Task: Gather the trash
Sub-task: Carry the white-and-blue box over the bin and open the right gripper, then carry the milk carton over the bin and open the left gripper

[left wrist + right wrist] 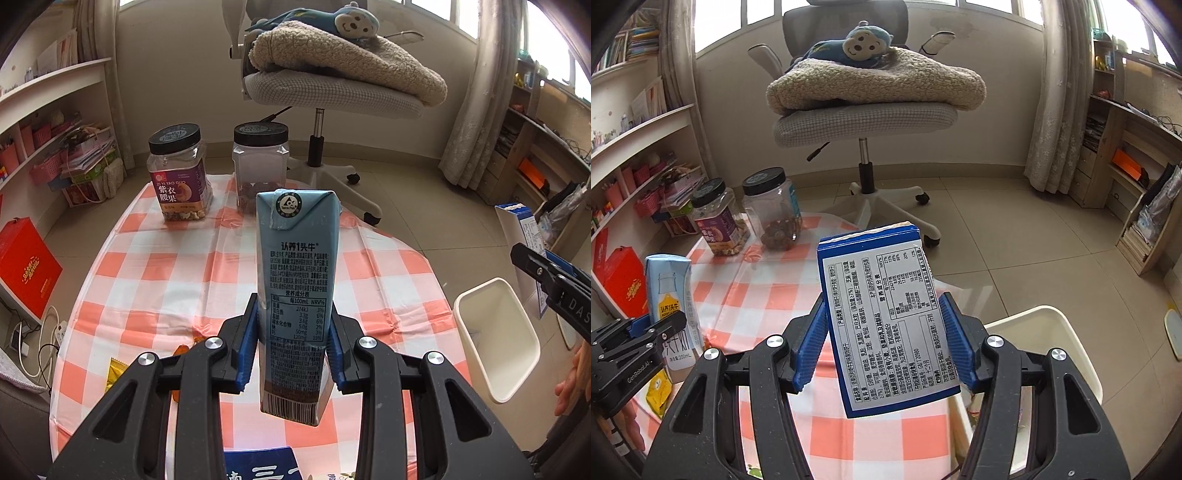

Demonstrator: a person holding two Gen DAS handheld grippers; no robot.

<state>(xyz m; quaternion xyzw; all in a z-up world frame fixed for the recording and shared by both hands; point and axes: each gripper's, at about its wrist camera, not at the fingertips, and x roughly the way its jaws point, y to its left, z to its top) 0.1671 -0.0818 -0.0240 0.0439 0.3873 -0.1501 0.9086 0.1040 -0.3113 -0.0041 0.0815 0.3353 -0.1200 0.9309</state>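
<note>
Both my grippers angled downward, each clamped.
My left gripper [291,354] pinches with its blue pads nearly together; my right gripper [884,339] grips wider, tilted slightly.

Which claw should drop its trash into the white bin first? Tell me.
Probably the right claw. Its blue-and-white cardboard box hangs beside the white plastic bin, while the left claw holds its light-blue milk carton over the orange-checked tablecloth.
</note>
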